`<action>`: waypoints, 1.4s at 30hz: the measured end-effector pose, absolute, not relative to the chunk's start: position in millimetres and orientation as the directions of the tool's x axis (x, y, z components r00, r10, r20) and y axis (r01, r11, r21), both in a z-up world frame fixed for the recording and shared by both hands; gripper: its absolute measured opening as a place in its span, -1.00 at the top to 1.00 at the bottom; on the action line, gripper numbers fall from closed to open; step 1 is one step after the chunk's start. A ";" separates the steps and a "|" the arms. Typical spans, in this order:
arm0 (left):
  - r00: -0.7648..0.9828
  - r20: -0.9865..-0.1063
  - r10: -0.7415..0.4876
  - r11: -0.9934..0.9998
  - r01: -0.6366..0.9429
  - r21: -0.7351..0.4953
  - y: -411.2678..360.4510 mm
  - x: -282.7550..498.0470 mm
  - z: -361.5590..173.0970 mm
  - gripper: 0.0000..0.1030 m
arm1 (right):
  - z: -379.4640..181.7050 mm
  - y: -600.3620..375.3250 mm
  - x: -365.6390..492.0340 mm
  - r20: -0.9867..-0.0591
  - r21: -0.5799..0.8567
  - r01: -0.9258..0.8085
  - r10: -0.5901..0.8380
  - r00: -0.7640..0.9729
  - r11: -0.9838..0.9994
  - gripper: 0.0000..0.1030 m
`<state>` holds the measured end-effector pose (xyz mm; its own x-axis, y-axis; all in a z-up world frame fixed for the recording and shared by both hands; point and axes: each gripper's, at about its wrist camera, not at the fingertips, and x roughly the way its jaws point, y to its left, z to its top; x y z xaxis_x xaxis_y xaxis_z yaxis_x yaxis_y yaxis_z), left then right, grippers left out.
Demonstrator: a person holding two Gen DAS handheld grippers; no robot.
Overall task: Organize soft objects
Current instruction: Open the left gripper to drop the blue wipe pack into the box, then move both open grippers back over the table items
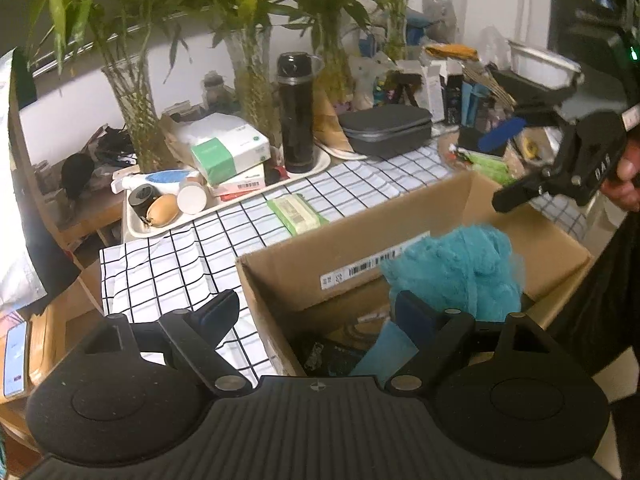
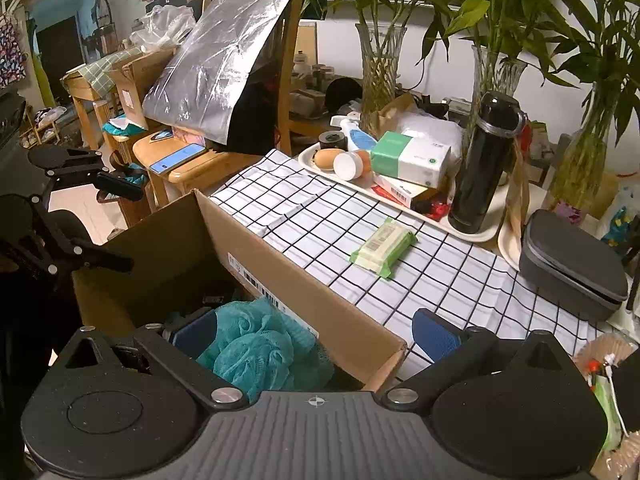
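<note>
The left tool stands wide open with nothing pressed between its pads; one finger hangs over the checked cloth outside the box, the other reaches inside, just in front of the teal mesh sponge. From this view I cannot tell whether that inner pad touches the sponge or only overlaps it. The right tool is also spread wide and grips nothing: its left finger sits inside the cardboard box beside the sponge, its right finger outside over the cloth, so the box's near wall runs between them.

The sponge lies in the box, bunched against the wall that carries a white barcode label. Dark items lie on the box floor beneath it, too shadowed to identify. In the left view the right tool shows at the far right above the box corner, held by a hand.

The box rests on the desk, on the black-and-white cloth. Beyond it, alone on the cloth, lies a green pack of wipes. Farther back a cream tray holds a black flask standing upright, a green-and-white tissue box and small containers. A grey zip case sits to the right of the tray, and glass vases of bamboo stand behind. Left of the desk, a phone lies on a wooden stool.
</note>
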<state>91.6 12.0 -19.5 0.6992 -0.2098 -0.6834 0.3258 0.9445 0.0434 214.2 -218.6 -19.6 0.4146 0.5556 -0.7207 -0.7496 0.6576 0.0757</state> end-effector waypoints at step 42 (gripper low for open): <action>0.684 -0.707 -0.181 0.983 0.101 -0.154 76.1 233.9 -64.7 -0.66 | -70.7 -244.4 304.3 -0.796 0.220 -0.325 0.361 0.486 0.920 -1.00</action>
<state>233.9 76.1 -64.7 0.6837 -0.1809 -0.7070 0.1013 0.9829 -0.1536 304.3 -244.4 -70.7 0.4862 0.3614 -0.7956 -0.3246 0.9200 0.2196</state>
